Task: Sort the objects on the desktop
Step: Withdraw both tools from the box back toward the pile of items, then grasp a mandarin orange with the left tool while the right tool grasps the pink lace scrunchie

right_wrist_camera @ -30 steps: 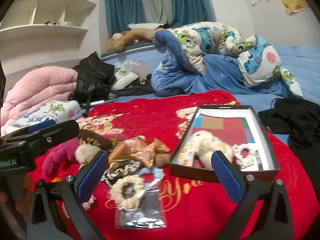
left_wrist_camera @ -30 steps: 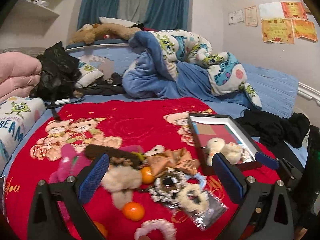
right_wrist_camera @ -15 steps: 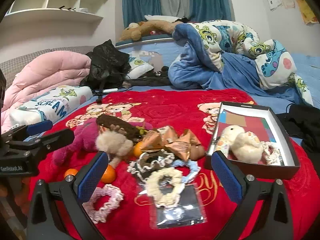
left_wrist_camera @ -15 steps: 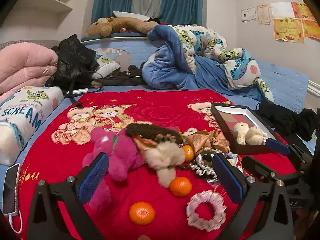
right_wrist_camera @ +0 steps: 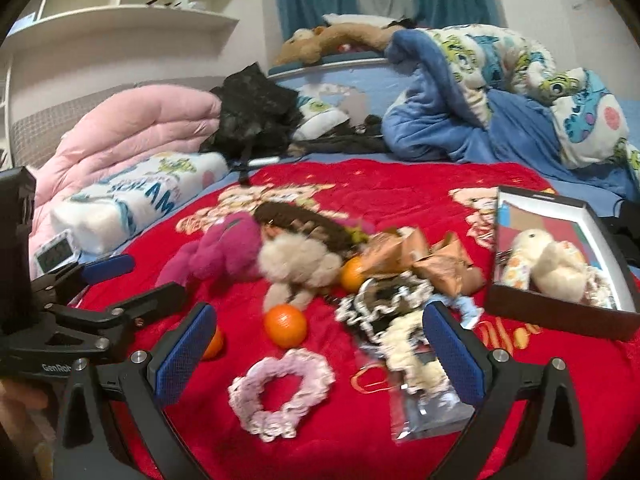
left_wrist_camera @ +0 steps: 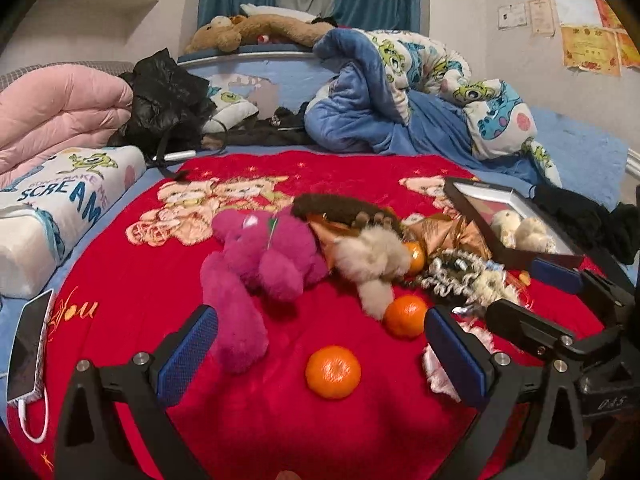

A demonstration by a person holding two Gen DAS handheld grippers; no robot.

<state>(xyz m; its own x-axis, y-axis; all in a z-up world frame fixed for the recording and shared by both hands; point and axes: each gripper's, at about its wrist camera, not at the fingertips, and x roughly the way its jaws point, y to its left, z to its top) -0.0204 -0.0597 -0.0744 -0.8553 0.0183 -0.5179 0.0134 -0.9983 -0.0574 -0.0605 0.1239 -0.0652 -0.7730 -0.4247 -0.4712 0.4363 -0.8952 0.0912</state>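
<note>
Everything to be sorted lies on the red teddy-bear-print fleece blanket [left_wrist_camera: 132,280] spread over the bed, and places here are given from the open black rectangular box [right_wrist_camera: 560,312] at its right side.

Largest is the magenta plush bear [left_wrist_camera: 260,256], lying far to the left of the box. It looks soft and light and will squash under the pads, so a pinch across a limb or the narrow body should hold best.

The cream fluffy plush toy [right_wrist_camera: 300,264] lies between the bear and the box; it looks equally yielding, best taken at a leg.

The pink frilled fabric scrunchie [right_wrist_camera: 280,392] lies in front of and left of the box. It looks limp and feather-light; one band of the ring is the place to nip.

Smallest are the round orange mandarins, the nearest [left_wrist_camera: 333,372] well left of the box. They look firm but bruisable and apt to roll, so grip gently across the middle.

The left tongs [left_wrist_camera: 320,364] and right tongs [right_wrist_camera: 316,356] both stand spread wide, holding nothing.
</note>
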